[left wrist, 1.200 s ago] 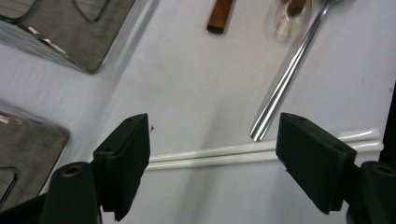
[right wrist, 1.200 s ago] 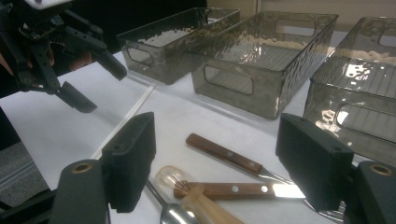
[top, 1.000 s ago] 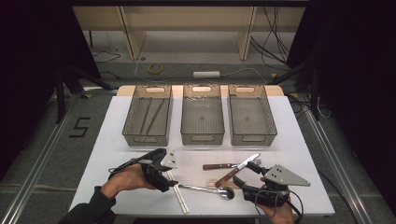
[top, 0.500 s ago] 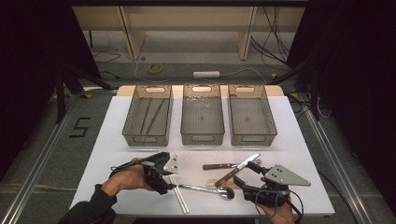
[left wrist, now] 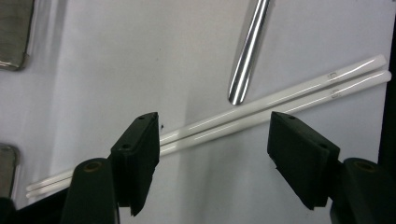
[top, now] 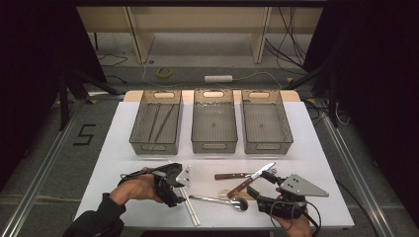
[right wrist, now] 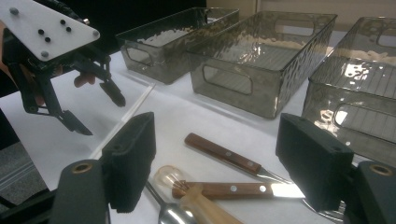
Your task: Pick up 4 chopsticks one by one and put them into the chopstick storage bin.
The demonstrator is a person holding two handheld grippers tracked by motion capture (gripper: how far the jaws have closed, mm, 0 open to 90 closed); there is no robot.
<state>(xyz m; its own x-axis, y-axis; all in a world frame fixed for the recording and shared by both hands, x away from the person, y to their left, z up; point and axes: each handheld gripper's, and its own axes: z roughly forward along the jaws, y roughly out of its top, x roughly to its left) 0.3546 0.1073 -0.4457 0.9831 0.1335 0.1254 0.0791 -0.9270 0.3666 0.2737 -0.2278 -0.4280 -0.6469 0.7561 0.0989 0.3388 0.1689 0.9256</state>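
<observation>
Chopsticks under the left gripper, cutlery beside the right

High view. White table (top: 118, 148) carrying three grey bins in a row along its far half: left bin (top: 157, 123) with thin dark sticks lying lengthwise in it, middle bin (top: 213, 122) and right bin (top: 265, 123), contents of these two not discernible. Left gripper (top: 179, 187), held in a hand (top: 136, 187), over the near left part of the table, directly above a pair of white chopsticks (top: 190, 210) that run towards the near edge. Metal spoon (top: 217, 200) lying just right of the chopsticks. Two wooden-handled knives (top: 244, 177) beyond the spoon, crossing one another. Right gripper (top: 264, 190) near the knives, grey three-cornered plate on top.

Left gripper view. Jaws spread, having just been closing; pads (left wrist: 140, 149) not pressing on anything. Chopsticks (left wrist: 261, 105) lying side by side, touching, slanting across the table between and below the jaws. Spoon handle (left wrist: 245, 56) ending just beside the chopsticks, no clear contact.

Right gripper view. Jaws spread wide, nothing pinched. Knives (right wrist: 224, 172) and spoon bowl (right wrist: 175, 212) on the table between them, with a pale rounded handle (right wrist: 201, 203) overlapping the nearer knife. Left gripper (right wrist: 95, 107) further off, over the chopsticks (right wrist: 123, 119). Bins (right wrist: 261, 60) behind.
</observation>
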